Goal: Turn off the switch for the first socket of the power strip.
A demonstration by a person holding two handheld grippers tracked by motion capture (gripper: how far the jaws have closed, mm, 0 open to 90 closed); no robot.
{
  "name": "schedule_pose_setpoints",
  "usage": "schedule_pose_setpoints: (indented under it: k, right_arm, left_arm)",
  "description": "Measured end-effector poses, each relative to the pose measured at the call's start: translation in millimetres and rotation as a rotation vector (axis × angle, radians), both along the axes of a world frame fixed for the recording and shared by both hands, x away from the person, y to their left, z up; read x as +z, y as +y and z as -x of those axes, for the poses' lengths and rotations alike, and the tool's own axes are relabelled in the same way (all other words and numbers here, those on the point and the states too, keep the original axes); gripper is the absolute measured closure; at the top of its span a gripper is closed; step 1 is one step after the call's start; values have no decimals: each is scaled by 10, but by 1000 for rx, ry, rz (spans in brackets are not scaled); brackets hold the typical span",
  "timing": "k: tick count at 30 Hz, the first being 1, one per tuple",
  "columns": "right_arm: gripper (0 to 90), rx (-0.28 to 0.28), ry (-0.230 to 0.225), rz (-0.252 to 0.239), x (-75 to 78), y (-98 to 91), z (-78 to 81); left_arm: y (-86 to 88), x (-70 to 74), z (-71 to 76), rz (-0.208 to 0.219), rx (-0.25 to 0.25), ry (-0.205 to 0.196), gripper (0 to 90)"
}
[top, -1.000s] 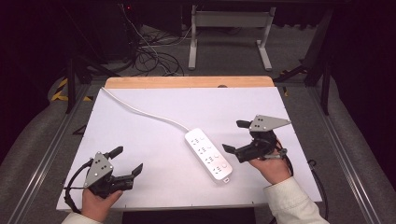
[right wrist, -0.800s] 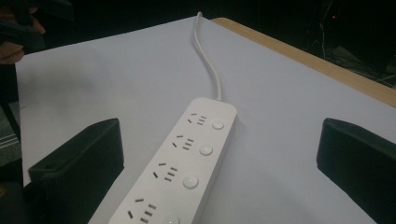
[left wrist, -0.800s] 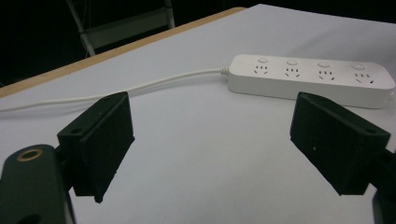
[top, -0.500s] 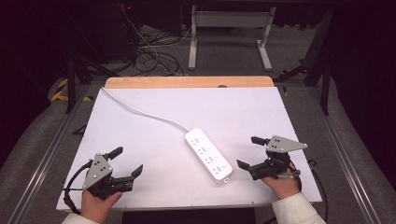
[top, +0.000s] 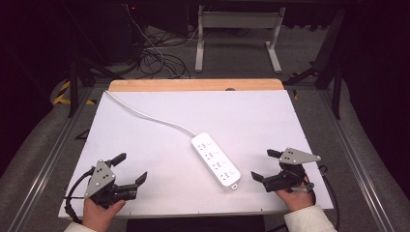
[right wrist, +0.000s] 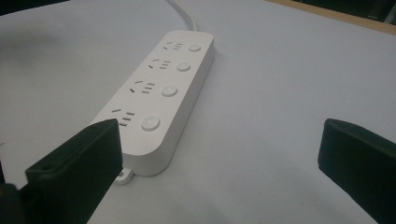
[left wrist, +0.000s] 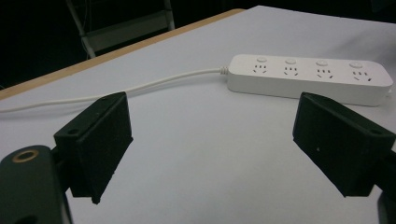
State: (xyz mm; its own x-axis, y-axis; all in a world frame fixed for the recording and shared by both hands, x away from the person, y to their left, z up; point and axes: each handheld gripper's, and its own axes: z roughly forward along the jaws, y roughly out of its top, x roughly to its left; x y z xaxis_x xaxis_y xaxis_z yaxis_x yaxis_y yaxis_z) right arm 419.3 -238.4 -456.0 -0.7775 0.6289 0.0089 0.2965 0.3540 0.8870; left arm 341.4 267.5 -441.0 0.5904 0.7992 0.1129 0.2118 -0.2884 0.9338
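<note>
1. Right gripper (top: 267, 166) is sitting at the near right of the desk (top: 270, 116), jaws spread wide and gripping nothing, with the person's hand (top: 296, 197) wrapped around it from below

2. Looking along its jaws in the right gripper view, the right gripper (right wrist: 219, 154) is facing the rounded near end of the power strip (right wrist: 161, 91), which is lying just ahead and toward its left jaw, not touching it

3. Left gripper (top: 131, 167) is resting at the near left corner of the desk, jaws also standing wide apart and empty, grey plate on top, cable looping off behind it

4. From the left gripper view, the left gripper (left wrist: 212, 140) is looking across bare white desk, with the power strip (left wrist: 308, 79) lying well beyond its jaws, showing four sockets and four round buttons in a row

5. Power strip (top: 215, 159) is lying flat around the middle of the desk, slanting from upper left to lower right, between the two grippers and nearer the right one

6. Its white cord (top: 145, 115) is trailing from the far end of the strip, curving away to the far left corner of the desk

7. Both grippers are staying clear of the strip, nothing between either pair of jaws
</note>
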Motion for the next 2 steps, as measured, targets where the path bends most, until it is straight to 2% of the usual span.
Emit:
schedule_pose_setpoints:
  k: [2]
  right_arm:
    - [4, 8, -10, 9, 3, 9, 8]
  left_arm:
    - [11, -6, 1, 3, -5, -10, 124]
